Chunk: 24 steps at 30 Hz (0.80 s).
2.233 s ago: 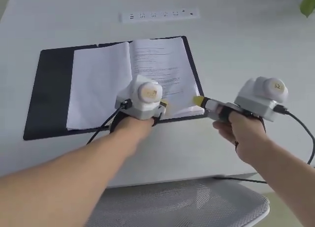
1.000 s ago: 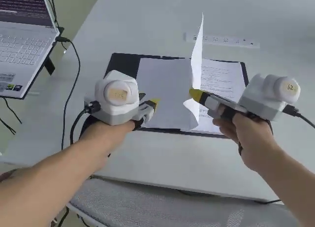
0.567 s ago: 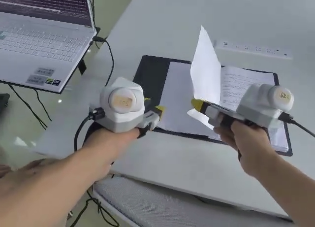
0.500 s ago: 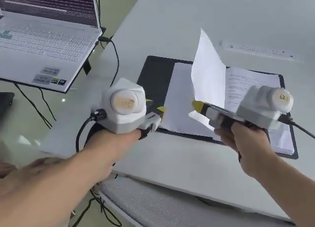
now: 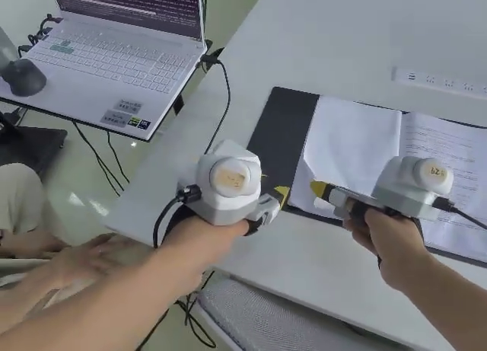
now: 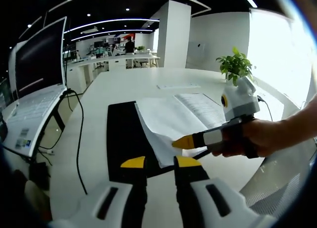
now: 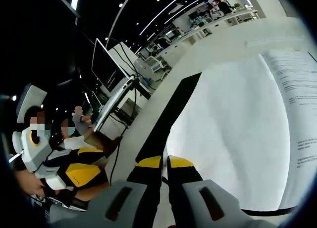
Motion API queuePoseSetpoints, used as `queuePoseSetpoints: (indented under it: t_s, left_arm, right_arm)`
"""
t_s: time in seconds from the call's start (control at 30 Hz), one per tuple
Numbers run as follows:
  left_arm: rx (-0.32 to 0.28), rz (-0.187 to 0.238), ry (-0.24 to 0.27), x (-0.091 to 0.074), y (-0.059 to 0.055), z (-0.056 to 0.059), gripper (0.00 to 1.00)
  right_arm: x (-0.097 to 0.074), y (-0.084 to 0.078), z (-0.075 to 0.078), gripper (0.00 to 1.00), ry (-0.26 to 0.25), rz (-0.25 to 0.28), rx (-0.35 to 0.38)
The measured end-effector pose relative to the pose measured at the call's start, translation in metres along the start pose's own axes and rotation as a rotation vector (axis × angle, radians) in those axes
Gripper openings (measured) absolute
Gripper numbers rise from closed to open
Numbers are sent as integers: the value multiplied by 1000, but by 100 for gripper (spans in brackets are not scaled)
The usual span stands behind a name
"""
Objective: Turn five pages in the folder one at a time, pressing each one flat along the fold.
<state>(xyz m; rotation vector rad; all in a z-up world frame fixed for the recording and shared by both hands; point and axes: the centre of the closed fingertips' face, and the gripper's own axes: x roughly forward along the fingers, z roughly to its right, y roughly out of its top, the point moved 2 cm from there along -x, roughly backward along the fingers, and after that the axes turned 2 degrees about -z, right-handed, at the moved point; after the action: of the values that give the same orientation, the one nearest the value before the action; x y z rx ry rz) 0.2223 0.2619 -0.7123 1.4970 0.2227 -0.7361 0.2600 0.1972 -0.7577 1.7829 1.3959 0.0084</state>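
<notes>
The folder [image 5: 283, 134] is laid open on the white table [image 5: 335, 31], toward 3 o'clock in the head view, with its black cover exposed on the 9 o'clock side. A blank page [image 5: 354, 149] is spread over the folder's left half, and a printed page [image 5: 453, 157] is seen at 3 o'clock of it. The blank page's near left corner is lifted slightly and pinched by the right gripper [image 5: 319, 189], whose jaws are clenched on it. The left gripper [image 5: 280, 196] is held at 9 o'clock of the right one, just off the folder's near edge, its jaws slightly parted with nothing between them. A laptop [image 5: 114, 62] is seen at 10 o'clock and a power strip [image 5: 441, 81] at 1 o'clock
</notes>
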Motion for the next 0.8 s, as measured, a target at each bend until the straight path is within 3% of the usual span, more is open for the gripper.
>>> queuePoseSetpoints:
  t_s: [0.43, 0.6, 0.8]
  left_arm:
    - [8, -42, -9, 20, -9, 0, 18]
    - [20, -63, -17, 32, -15, 2, 16]
    - [43, -85, -43, 52, -21, 16, 13]
  right_arm:
    - [3, -13, 1, 5, 47, -39, 52]
    - [-11, -7, 6, 4, 57, -1, 87]
    - [-28, 12, 22, 4, 51, 57, 120]
